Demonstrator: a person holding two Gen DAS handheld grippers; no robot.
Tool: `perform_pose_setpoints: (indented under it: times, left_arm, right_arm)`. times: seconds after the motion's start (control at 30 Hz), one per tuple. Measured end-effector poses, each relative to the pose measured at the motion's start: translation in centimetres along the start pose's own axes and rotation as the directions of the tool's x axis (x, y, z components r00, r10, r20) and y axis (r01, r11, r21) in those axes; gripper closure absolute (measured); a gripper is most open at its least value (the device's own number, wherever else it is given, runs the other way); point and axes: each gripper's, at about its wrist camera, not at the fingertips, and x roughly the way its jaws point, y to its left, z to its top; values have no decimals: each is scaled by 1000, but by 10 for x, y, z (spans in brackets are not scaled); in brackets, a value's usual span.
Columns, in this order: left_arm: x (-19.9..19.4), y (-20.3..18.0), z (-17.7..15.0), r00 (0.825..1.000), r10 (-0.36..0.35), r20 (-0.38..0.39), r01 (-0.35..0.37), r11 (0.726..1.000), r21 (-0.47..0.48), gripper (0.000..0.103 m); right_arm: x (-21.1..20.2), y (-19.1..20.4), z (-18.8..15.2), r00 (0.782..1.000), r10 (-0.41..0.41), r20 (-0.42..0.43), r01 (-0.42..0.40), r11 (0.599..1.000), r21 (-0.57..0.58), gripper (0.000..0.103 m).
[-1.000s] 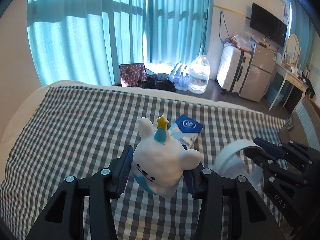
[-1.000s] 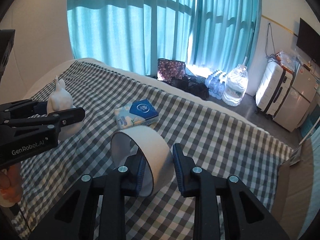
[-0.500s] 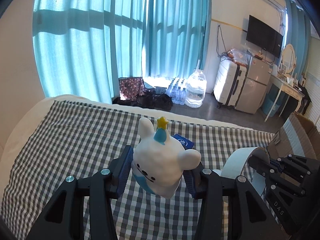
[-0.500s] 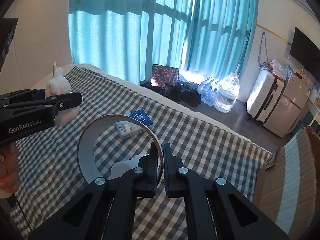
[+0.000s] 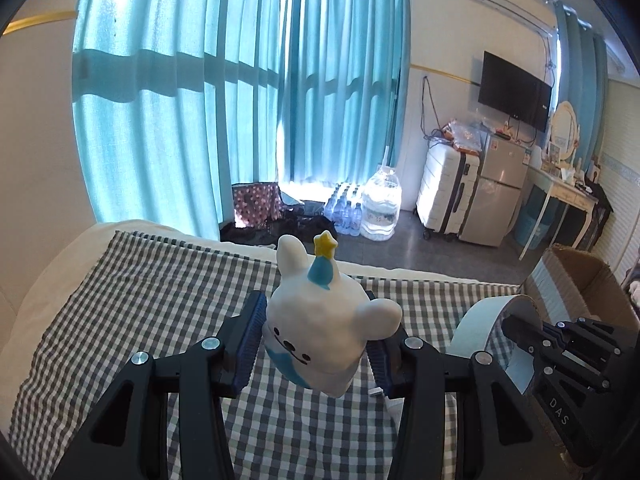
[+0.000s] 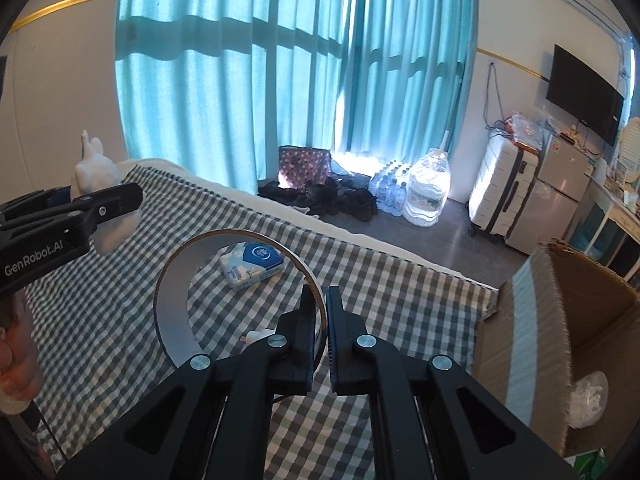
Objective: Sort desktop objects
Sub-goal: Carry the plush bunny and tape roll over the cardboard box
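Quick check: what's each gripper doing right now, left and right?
Left gripper: shut on the white bunny toy.
Right gripper: shut on the wall of the tape roll.

Daylight glows through the teal curtains [image 5: 240,100] that cover the tall window, throwing the frame's shadow bars across the cloth. The walls are cream with a thin gold trim line. A bed under a grey-and-white checked sheet [image 5: 160,292] fills the foreground. On the dark floor [image 6: 452,232] below the window sit a polka-dot bag [image 6: 304,166], bottled water and a large water jug [image 5: 380,204]. Along the right wall stand a white suitcase [image 5: 444,196], a small silver fridge [image 5: 496,196], a wall-mounted television [image 5: 514,96] and a white dressing table [image 5: 560,196] with an oval mirror.
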Motion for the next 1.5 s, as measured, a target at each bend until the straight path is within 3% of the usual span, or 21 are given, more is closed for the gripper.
perform_pose_setpoints:
  times: [0.43, 0.67, 0.97, 1.2, 1.5]
  left_arm:
    - [-53, -20, 14, 997, -26, 73, 23, 999, 36, 55]
    - [-74, -42, 15, 994, -53, 96, 46, 996, 73, 55]
    - [-99, -76, 16, 990, -71, 122, 57, 992, 117, 55]
    - [-114, -92, 27, 986, -98, 137, 85, 992, 95, 55]
    - [-133, -134, 38, 975, -163, 148, 143, 980, 140, 55]
  right_arm:
    - [-77, 4, 11, 992, -48, 120, 42, 998, 53, 98]
    - [-113, -21, -6, 988, -86, 129, 70, 990, 120, 98]
    - [-153, -36, 1, 974, -115, 195, 85, 984, 156, 98]
    - [-176, -56, 3, 966, -155, 206, 117, 976, 185, 98]
    - [-204, -89, 1, 951, -243, 192, 203, 957, 207, 97]
